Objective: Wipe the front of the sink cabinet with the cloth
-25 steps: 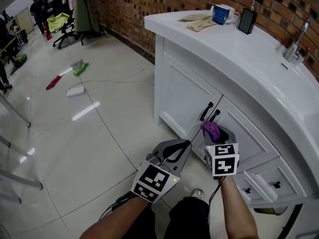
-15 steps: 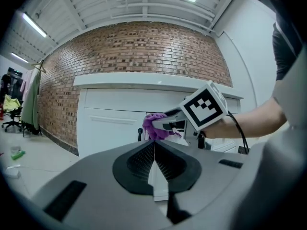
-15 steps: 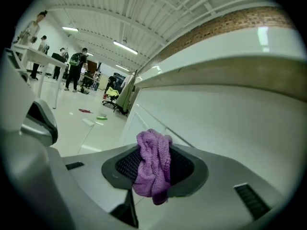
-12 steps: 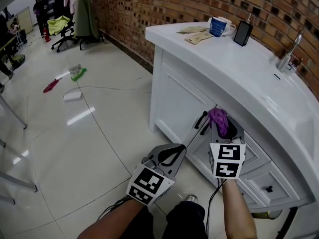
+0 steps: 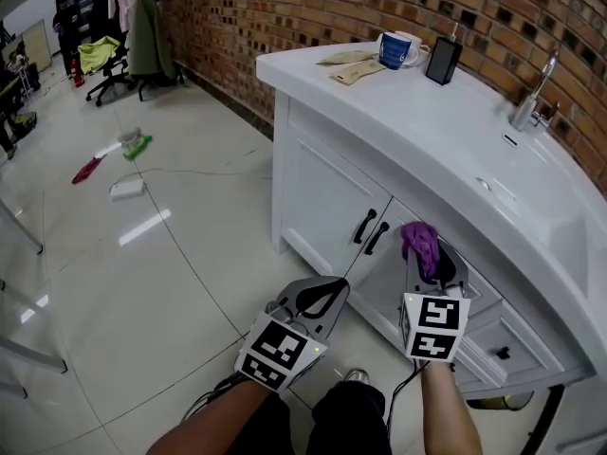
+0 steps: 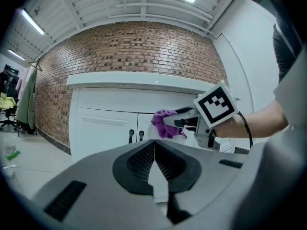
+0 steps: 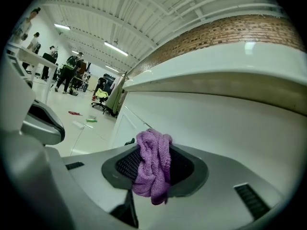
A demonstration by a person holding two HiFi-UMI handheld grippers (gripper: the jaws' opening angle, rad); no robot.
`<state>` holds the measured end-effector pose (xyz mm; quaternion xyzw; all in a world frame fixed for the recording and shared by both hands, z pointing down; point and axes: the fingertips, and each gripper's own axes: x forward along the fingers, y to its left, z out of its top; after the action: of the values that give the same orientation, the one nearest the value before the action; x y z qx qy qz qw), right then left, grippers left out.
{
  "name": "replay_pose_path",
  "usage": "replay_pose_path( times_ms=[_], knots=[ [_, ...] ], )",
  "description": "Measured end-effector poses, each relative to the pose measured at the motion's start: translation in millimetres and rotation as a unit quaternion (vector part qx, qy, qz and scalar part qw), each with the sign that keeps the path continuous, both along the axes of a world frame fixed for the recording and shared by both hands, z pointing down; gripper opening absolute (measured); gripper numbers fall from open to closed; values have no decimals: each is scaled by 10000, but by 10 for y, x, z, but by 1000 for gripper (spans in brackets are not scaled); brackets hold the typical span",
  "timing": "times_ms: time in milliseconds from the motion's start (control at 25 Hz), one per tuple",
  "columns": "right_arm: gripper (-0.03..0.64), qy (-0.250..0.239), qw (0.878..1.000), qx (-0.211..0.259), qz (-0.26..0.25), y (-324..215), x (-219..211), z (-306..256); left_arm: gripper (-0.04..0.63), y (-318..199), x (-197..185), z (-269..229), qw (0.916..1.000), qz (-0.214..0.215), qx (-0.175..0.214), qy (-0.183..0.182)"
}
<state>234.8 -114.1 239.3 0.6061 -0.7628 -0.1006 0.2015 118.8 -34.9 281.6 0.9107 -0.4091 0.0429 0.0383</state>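
the purple cloth (image 5: 420, 245) is bunched in the right claw (image 5: 426, 257), whose jaws pinch it with a wad poking past the tips. it is held up at the white cabinet front (image 5: 322, 183), just right of the two black door handles (image 5: 371, 232) and under the overhanging edge of the surface (image 5: 446, 131). whether it actually presses on the panel i cannot tell. the likely trouble is the small wad: only a little fabric leads, so a hard rub could let the claw's bare tips scrape the paint, or friction could drag the cloth out of the pinch. a sweep back to the left could also snag a handle and pull a door open. the left claw (image 5: 321, 298) hangs low, well apart from the cabinet, jaws pressed together on nothing. a second ago the cloth was lower and right beside the handles. now it is higher and off to their right, while the left claw has barely shifted.
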Motion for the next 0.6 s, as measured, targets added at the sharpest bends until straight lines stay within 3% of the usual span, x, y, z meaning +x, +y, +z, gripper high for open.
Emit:
replay_pose_path(
  times_ms=[600],
  knots=[
    [141, -84, 9988, -169, 442, 631, 883, 31, 5, 22, 689, 93, 9986, 500, -154, 24]
  ],
)
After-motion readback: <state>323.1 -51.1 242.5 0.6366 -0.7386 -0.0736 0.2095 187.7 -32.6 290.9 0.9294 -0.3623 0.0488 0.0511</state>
